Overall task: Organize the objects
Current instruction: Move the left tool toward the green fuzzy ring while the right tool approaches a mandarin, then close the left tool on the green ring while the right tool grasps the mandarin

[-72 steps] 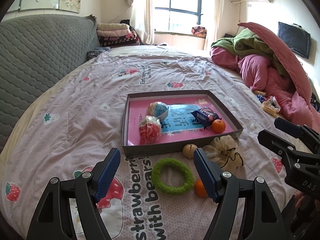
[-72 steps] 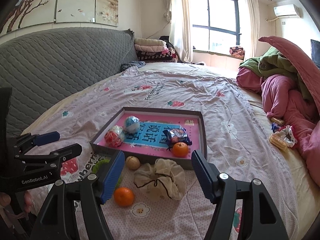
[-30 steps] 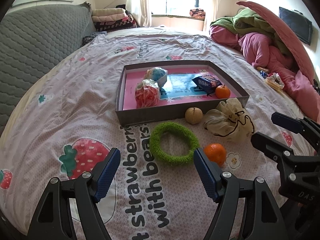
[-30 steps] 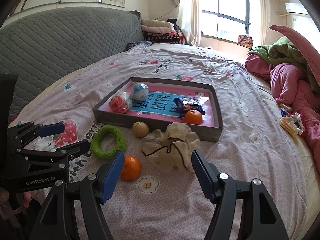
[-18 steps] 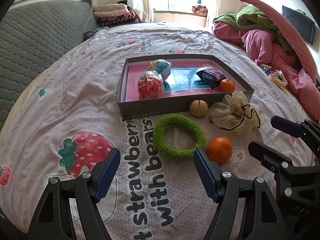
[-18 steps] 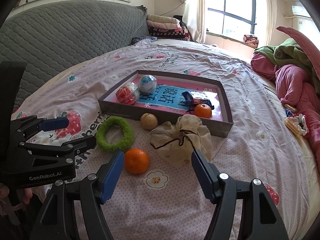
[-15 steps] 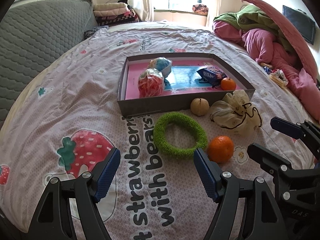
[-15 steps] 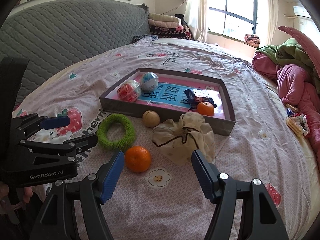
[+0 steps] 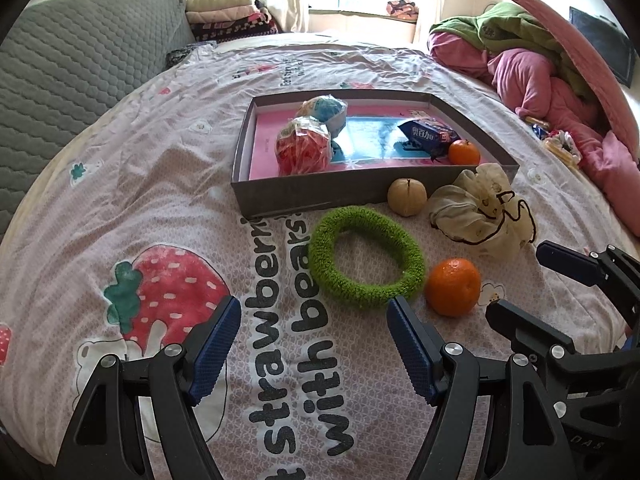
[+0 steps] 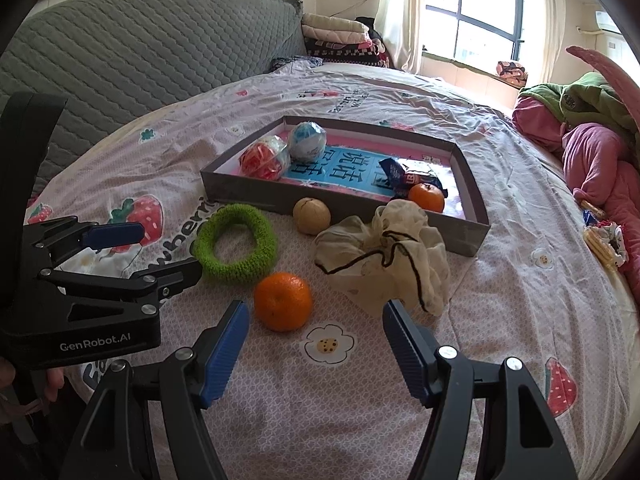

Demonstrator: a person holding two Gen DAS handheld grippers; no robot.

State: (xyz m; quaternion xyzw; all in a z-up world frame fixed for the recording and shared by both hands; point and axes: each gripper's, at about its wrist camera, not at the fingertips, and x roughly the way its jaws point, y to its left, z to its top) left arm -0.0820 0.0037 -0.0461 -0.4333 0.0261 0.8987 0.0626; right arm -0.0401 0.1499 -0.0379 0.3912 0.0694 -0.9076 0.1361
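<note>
A grey box (image 9: pixel 312 200) (image 10: pixel 248 195) with a pink floor lies on the bed; it holds two wrapped balls, a blue snack pack and a small orange. In front of it lie a green fuzzy ring (image 9: pixel 366 258) (image 10: pixel 236 243), a beige walnut-like ball (image 9: pixel 407 196) (image 10: pixel 311 215), a cream drawstring pouch (image 9: pixel 480 216) (image 10: pixel 384 256) and a loose orange (image 9: pixel 452 286) (image 10: pixel 283 301). My left gripper (image 9: pixel 314 344) is open and empty, just short of the ring. My right gripper (image 10: pixel 316 344) is open and empty, just short of the orange and pouch.
A grey quilted headboard (image 10: pixel 140 60) runs along the left. Pink and green bedding (image 9: pixel 540 64) is piled at the right, with snack wrappers (image 10: pixel 604 240) beside it. Folded blankets (image 9: pixel 228 16) are stacked by the window.
Both grippers have moved forward and down toward the loose objects, which now look larger and closer. Both stay open; nothing on the bed has moved.
</note>
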